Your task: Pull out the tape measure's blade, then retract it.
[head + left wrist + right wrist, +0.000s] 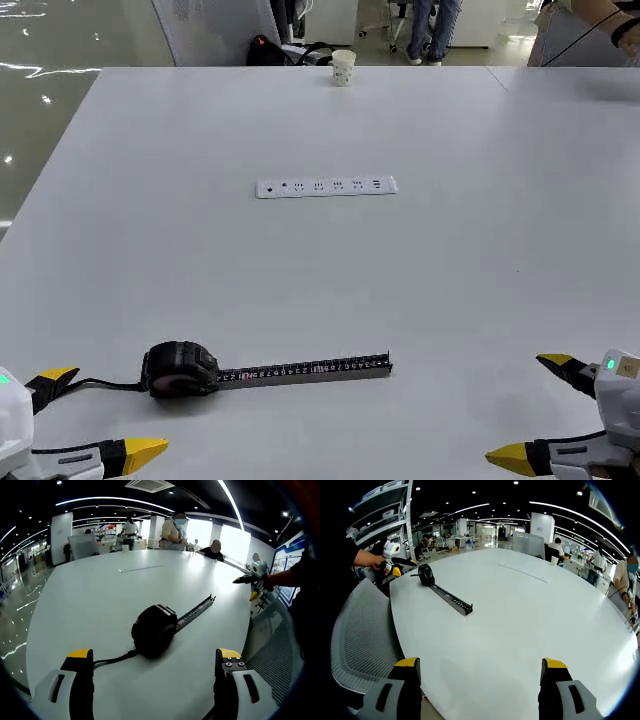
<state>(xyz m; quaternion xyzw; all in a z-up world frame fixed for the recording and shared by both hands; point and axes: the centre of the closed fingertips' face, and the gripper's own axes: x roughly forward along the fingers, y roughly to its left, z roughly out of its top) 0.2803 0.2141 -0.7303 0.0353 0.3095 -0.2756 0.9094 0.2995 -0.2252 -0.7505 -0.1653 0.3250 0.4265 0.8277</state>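
Blade (310,371) carries printed scale marks and numerals, too small to read; writing on the case cannot be made out. Left tongs (100,415) spread wide, yellow tips far apart, holding nothing. Right tongs (532,410) also spread wide and hold nothing, touching nothing. Tape measure (180,368) lies flat on the white counter (450,300) close to the near edge, toward the near-left corner. Its black case sits just in front of the left tongs, in line with the gap between the jaws in the left gripper view, apart from both tips. A thin black strap (105,384) runs from the case toward one jaw of the left tongs; cannot tell if it touches. The blade is out of the case, lying along the near edge and pointing toward the right tongs, hook end well apart from them. White power strip (326,186) lies mid-counter, paper cup (343,67) at the far edge.
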